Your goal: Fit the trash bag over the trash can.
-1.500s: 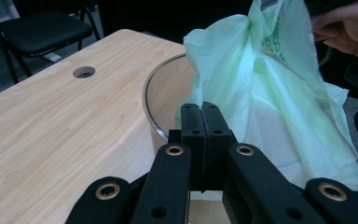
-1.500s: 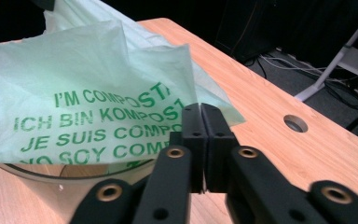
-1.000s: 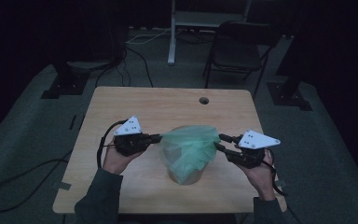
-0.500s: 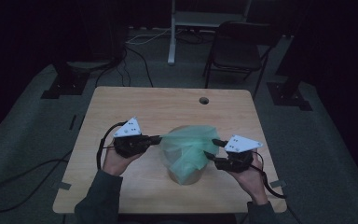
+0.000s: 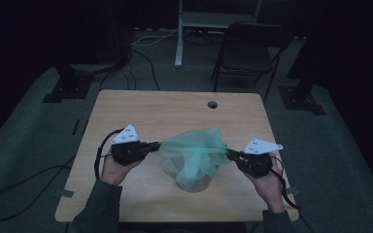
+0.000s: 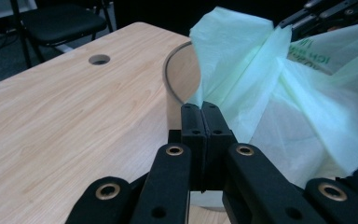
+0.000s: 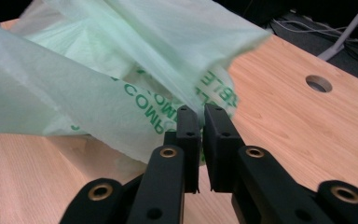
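A thin pale green plastic bag (image 5: 194, 150) with green print hangs over a round pale container (image 5: 190, 182) near the table's front middle. My left gripper (image 5: 156, 144) is shut on the bag's left edge; in the left gripper view its jaws (image 6: 200, 109) meet on the film (image 6: 261, 84) beside the container's rim (image 6: 167, 77). My right gripper (image 5: 228, 153) has just been closing its jaws and now pinches the bag's right edge. In the right gripper view the jaws (image 7: 200, 114) stand almost together with the bag (image 7: 98, 93) caught at their tips. The bag is stretched between both grippers.
The wooden table (image 5: 150, 111) has a round cable hole (image 5: 212, 104) near its far edge. Behind it stand a dark chair (image 5: 247, 53) and a white stand post (image 5: 178, 34). Cables lie on the floor at the left (image 5: 29, 184).
My right gripper came in leftward to the bag and its jaws closed on the bag's right edge. The bag now spans tighter between the grippers. The left gripper stayed put.
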Action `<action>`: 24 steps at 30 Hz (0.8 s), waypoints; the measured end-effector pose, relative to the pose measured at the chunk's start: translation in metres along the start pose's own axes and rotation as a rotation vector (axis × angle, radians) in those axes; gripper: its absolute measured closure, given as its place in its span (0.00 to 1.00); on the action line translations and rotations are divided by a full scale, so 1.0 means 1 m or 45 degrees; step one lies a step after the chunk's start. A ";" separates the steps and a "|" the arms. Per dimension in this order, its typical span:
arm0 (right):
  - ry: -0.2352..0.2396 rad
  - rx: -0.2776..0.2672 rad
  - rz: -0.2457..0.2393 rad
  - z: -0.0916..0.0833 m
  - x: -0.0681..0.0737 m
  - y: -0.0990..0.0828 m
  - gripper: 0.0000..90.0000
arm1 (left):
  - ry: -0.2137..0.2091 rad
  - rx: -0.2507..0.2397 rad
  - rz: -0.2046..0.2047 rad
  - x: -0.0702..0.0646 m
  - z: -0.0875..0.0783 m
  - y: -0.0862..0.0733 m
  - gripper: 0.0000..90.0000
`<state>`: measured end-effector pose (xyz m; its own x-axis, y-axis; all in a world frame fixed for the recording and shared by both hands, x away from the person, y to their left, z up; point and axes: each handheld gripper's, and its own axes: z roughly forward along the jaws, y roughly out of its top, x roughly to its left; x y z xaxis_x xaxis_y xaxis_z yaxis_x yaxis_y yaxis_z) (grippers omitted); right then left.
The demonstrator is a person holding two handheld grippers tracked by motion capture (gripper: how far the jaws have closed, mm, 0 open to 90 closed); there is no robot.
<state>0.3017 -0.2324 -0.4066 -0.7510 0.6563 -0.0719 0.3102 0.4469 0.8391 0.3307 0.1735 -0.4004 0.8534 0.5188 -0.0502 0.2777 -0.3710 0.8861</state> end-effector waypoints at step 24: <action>-0.057 0.018 0.036 -0.008 -0.012 -0.004 0.97 | 0.083 -0.023 0.067 -0.009 -0.009 -0.003 0.71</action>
<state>0.3047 -0.2469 -0.4044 -0.7152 0.6952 -0.0725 0.3395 0.4362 0.8333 0.3182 0.1773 -0.3981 0.8359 0.5482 0.0260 0.2248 -0.3853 0.8950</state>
